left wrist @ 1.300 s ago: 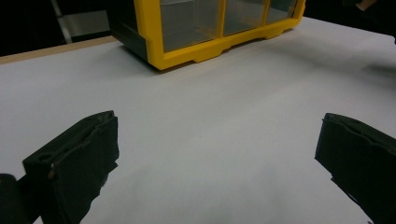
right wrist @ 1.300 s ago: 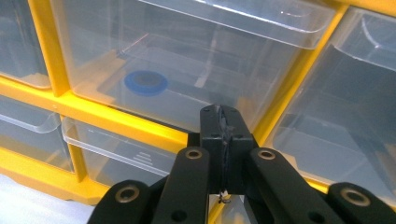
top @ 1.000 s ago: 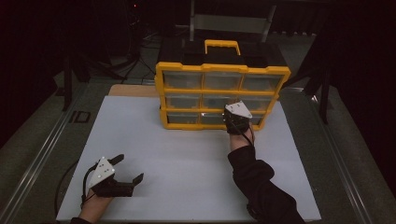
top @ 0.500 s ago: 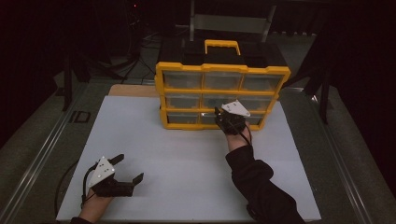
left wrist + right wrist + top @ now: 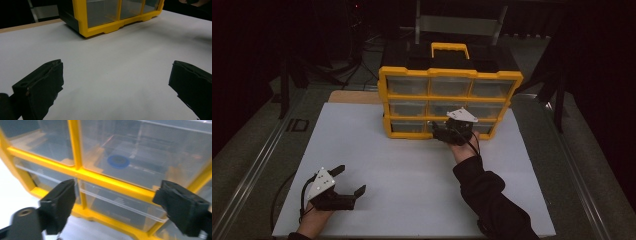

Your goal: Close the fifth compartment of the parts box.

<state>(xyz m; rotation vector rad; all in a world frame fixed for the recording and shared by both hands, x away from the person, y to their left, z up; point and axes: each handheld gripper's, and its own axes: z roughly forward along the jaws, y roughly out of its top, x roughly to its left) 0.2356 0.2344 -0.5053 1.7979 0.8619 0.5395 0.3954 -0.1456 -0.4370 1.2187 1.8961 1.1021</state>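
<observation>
Compared with a second ago, the right gripper (image 5: 438, 134) has slid a little leftward along the front of the yellow-framed plastic organiser cabinet with clear drawers (image 5: 450, 102), which sits at the far middle of the white table top (image 5: 412, 170); the left gripper (image 5: 349, 181) hasn't budged from the near left corner. In the right gripper view the jaws are spread wide with nothing between them, lined up on the clear bottom-row middle drawer (image 5: 120, 206), just short of its front lip. A round blue item (image 5: 118, 161) sits inside the drawer one row up. Over on the left, the jaws are also released and empty, just resting over bare table, well away from the cabinet. Looks like the approach step for opening a drawer: the person is lining up, not gripping yet. Next move probably means easing forward until the jaws straddle that lip, pinching it, then pulling straight back toward the near edge so the cabinet doesn't skid.
</observation>
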